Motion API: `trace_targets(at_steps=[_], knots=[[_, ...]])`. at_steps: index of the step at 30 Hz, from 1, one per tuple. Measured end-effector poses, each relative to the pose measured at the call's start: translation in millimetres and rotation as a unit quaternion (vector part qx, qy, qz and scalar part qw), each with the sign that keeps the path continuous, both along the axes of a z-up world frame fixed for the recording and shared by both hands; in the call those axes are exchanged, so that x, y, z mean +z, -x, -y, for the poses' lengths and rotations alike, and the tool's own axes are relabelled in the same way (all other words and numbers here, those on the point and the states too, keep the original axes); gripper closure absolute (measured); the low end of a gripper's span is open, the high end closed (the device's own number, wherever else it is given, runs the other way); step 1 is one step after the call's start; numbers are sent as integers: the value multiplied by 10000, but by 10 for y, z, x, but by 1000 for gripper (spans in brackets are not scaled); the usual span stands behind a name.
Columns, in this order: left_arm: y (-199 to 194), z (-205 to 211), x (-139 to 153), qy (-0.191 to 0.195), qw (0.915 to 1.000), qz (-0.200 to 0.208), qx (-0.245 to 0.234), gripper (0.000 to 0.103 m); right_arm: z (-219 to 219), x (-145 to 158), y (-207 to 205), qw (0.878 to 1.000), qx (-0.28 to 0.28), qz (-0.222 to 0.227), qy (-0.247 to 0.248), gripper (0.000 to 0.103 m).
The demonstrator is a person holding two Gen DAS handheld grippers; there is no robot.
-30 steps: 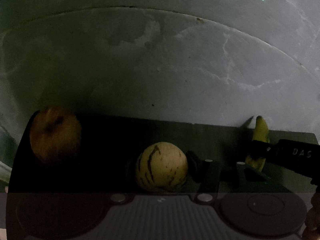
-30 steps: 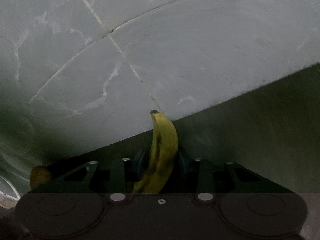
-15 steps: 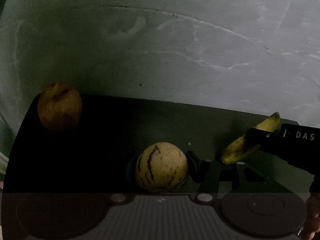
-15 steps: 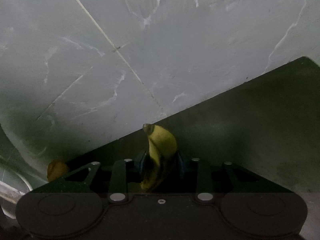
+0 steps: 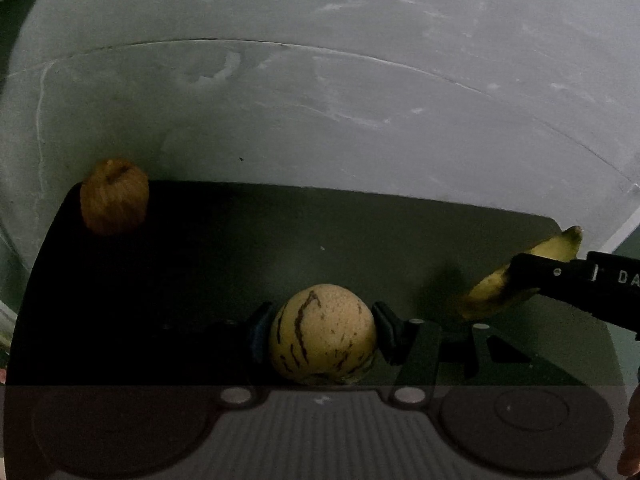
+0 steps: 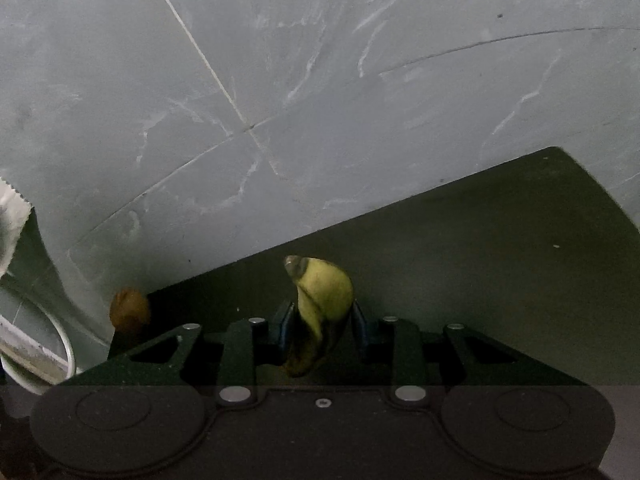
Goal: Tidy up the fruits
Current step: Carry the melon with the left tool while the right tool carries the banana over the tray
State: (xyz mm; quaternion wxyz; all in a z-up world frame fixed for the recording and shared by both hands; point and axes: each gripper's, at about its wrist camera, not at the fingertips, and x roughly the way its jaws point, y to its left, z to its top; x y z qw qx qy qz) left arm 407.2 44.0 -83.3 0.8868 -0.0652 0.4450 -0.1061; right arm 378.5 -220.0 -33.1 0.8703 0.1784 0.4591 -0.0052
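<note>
My left gripper (image 5: 320,330) is shut on a round pale-yellow melon with dark stripes (image 5: 322,334), held above the dark mat (image 5: 240,264). A yellow banana (image 6: 320,304) sits in my right gripper (image 6: 320,326), which is shut on it; its tip points up and away. In the left wrist view that banana (image 5: 520,276) and the right gripper (image 5: 532,276) hang at the right edge over the mat. A brown apple (image 5: 114,198) rests on the mat's far left corner, and it shows small at the left in the right wrist view, apple (image 6: 130,310).
The dark mat (image 6: 480,264) lies on a grey marbled tile floor (image 5: 320,112) with thin seams. A white round rim (image 6: 48,344) and a pale crinkled edge (image 6: 12,216) sit at the far left of the right wrist view. A hand (image 5: 632,436) shows at the bottom right.
Both grippers have lifted and drawn back with their fruit, so more mat shows. The banana has tilted in the right gripper and swung to the right in the left wrist view.
</note>
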Motion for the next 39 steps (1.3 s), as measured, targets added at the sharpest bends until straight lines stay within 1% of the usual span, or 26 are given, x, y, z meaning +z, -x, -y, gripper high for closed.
trace_targets(at_steps=[8,13,19,23,24,29,36,39], knots=[[347,135,108,11,9997,11,-227,46,244,191,493,9997,87,-99,209,71],[588,240,163,-19,9993,-8,-363,46,373,231,768,9993,95,-270,244,71],[767,351,152,-91,9984,-64,-557,46,472,252,1033,9984,170,-470,263,71],[915,440,137,-136,9973,-118,-706,46,509,280,1145,9978,172,-581,277,72],[952,460,132,-143,9971,-137,-736,46,521,294,1160,9969,133,-721,298,72],[1041,527,91,-210,9960,-212,-843,46,553,340,1271,9959,85,-856,287,72],[1095,581,23,-308,9946,-313,-945,46,548,286,1315,9927,73,-1180,232,72],[1088,569,1,-325,9941,-334,-980,46,516,260,1306,9919,74,-1245,218,72]])
